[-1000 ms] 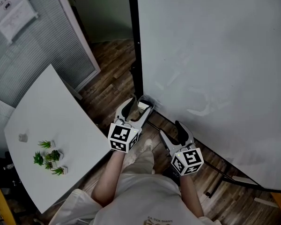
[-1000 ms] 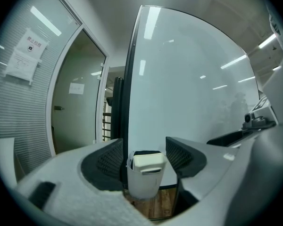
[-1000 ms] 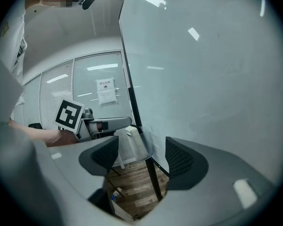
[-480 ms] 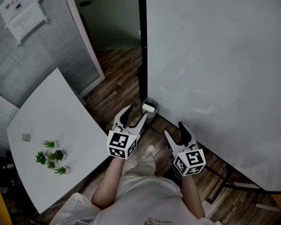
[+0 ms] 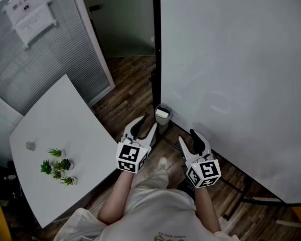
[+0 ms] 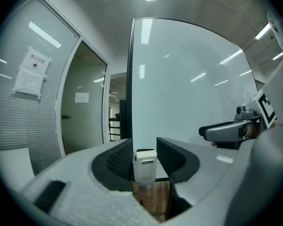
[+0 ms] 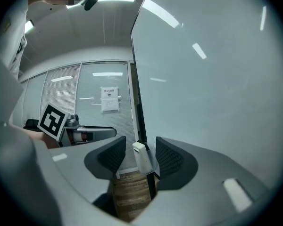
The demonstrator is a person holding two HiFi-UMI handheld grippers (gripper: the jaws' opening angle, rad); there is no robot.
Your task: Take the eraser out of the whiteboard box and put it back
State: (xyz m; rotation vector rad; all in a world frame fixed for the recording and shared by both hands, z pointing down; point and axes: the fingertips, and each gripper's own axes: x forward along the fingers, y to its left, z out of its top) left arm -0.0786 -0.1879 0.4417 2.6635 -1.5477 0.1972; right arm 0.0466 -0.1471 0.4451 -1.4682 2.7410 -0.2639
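We counted two handheld grippers, one whiteboard [image 5: 231, 74], one small box [image 5: 162, 121] fixed at the board's lower corner, and one eraser [image 6: 145, 155]. The eraser sat in the box with its pale upper end showing above the rim. As far as we could tell it stood upright, long axis running up and down, its broad face turned out from the board. The box hung a little ahead of the left gripper [image 5: 146, 126], framed in the gap between its jaws but beyond their tips and not touched by them. From the right gripper [image 5: 187, 137] the box lay ahead and slightly toward the left gripper, again clear of the pads. Both grippers pointed roughly level toward the foot of the board. The left gripper's jaws had just been closing and stood partly apart with nothing between them. The right gripper's jaws had also been closing and stood somewhat wider, also empty. Out to the left of the left gripper we saw one white table [image 5: 65, 119] carrying a cluster of small green plants [image 5: 56, 167].
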